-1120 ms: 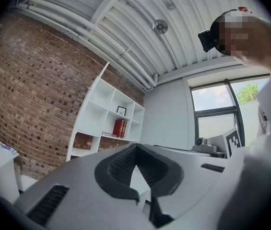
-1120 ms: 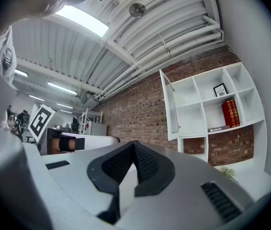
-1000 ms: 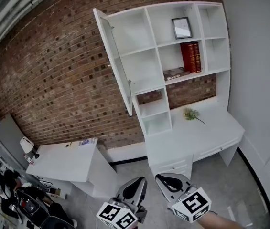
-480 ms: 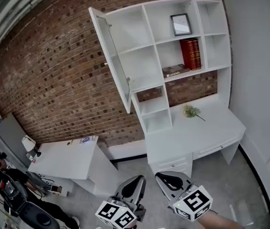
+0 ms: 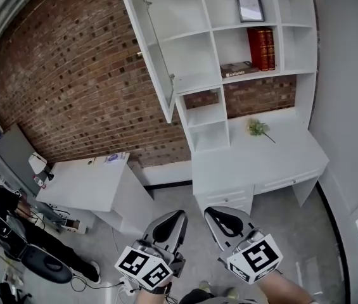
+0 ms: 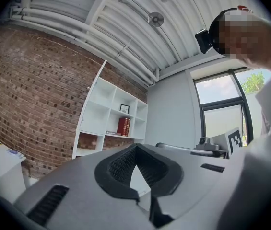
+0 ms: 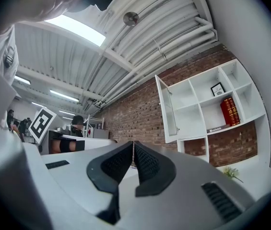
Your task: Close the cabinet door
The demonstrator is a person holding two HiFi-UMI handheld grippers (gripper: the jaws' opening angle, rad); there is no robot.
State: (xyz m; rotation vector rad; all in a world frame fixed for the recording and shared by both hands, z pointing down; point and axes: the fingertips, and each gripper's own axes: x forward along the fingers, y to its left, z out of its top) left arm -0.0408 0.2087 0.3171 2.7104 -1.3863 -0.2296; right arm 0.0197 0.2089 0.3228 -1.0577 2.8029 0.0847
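Note:
The white cabinet door [image 5: 153, 52] stands swung wide open on the left side of a white shelf unit [image 5: 194, 75] fixed to the brick wall; a small handle [image 5: 139, 54] shows on it. The door also shows in the right gripper view [image 7: 166, 111] and edge-on in the left gripper view [image 6: 91, 97]. Both grippers are low in the head view, far from the door. My left gripper [image 5: 177, 215] [image 6: 136, 145] is shut and empty. My right gripper [image 5: 211, 211] [image 7: 133, 143] has its jaws just starting to open, with only a hairline slit and nothing between them.
The shelves hold red books [image 5: 261, 48], a picture frame [image 5: 250, 7] and a flat book [image 5: 239, 69]. A white desk [image 5: 274, 163] with a plant sprig [image 5: 256, 128] stands below. A white table [image 5: 83, 185] is at the left, with people and equipment [image 5: 7, 220] beyond it.
The shelf unit and door now sit higher and larger in the head view. Both grippers have risen slightly in the frame. The door stays open.

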